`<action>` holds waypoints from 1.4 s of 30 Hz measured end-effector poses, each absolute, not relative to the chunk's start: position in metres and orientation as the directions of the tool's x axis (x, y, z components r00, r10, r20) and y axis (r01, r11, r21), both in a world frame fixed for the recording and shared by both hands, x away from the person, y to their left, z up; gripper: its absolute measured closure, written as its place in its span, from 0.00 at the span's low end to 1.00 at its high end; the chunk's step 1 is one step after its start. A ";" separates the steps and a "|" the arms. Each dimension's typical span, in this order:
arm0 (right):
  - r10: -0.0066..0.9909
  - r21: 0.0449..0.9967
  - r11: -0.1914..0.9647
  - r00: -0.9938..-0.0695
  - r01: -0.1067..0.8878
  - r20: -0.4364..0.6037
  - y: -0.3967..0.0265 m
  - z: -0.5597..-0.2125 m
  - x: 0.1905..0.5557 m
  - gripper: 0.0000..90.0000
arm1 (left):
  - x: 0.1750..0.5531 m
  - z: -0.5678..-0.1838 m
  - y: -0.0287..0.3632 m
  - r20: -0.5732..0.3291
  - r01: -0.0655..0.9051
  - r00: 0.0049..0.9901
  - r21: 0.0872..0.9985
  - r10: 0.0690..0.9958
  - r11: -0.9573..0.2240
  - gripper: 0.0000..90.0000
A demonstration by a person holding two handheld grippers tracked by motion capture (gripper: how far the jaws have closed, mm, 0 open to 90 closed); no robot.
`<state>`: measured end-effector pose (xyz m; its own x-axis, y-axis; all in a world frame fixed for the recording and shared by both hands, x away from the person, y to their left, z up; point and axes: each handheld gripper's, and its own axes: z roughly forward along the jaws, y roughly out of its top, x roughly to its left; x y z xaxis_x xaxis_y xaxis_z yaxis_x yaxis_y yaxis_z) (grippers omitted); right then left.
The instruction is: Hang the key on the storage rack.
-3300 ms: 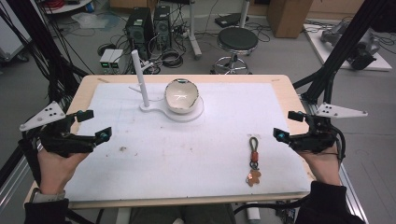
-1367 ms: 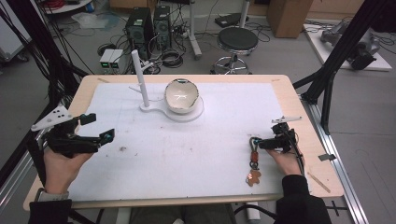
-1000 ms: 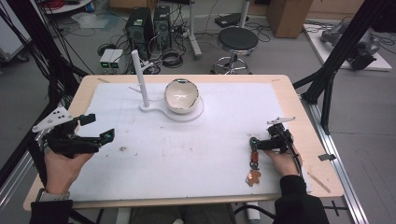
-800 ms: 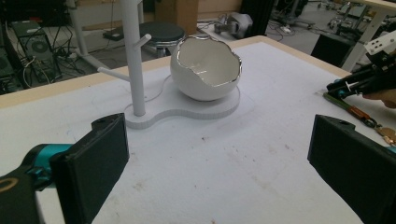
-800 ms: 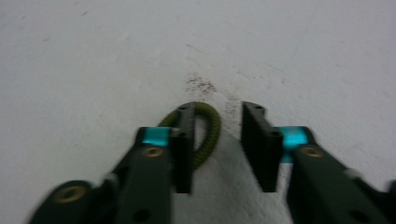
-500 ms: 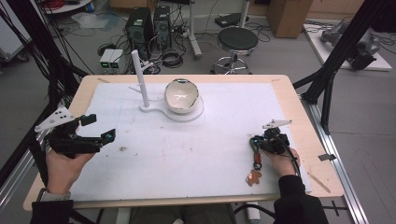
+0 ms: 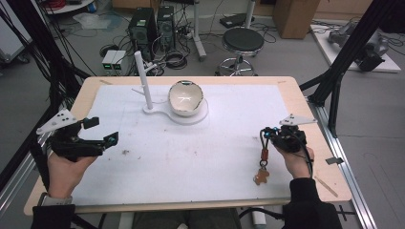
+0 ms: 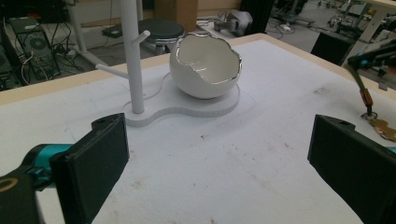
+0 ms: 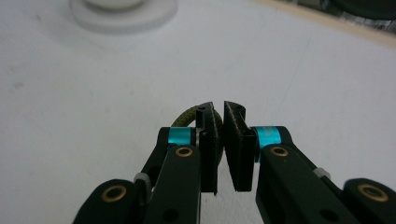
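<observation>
A keychain [image 7: 264,154] lies at the right of the white mat: a dark cord loop, an orange bead and a brown figure charm [image 7: 261,177]. My right gripper [image 7: 265,135] is shut on the top of the cord loop. In the right gripper view the jaws [image 9: 220,110] stand almost together, with the olive cord [image 9: 184,117] curving out past the left pad. The left gripper view shows the keychain [image 8: 366,100] slanting up from the mat to the right gripper [image 8: 370,55]. My left gripper [image 7: 104,130] hovers open at the mat's left side, its jaws [image 8: 217,135] wide apart around nothing.
A white stand with an upright pegged post [image 7: 143,78] and a cracked-egg bowl [image 7: 185,98] sits at the back centre of the mat; the left gripper view shows the bowl [image 8: 205,65] ahead. The wooden table edge [image 7: 329,157] runs just right of my right hand.
My right gripper moved in from the right table edge to the keychain and shut on its cord loop. The left gripper has barely shifted.
</observation>
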<state>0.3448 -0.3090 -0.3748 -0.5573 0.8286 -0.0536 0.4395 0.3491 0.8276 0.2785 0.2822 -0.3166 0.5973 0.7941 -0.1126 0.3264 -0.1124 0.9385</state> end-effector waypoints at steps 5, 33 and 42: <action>0.829 0.889 0.303 -0.555 0.344 -0.067 -0.312 -0.330 0.328 0.94 | 0.278 -0.317 0.283 -0.117 0.328 0.597 0.938 0.793 -0.108 0.06; 0.730 0.901 0.389 -0.661 0.193 -0.173 -0.237 -0.255 0.352 0.94 | 0.264 -0.311 0.286 -0.137 0.321 0.644 0.942 0.752 -0.103 0.06; 0.688 0.900 0.391 -0.710 0.191 -0.148 -0.178 -0.258 0.377 0.94 | 0.251 -0.314 0.294 -0.132 0.329 0.610 0.939 0.782 -0.097 0.06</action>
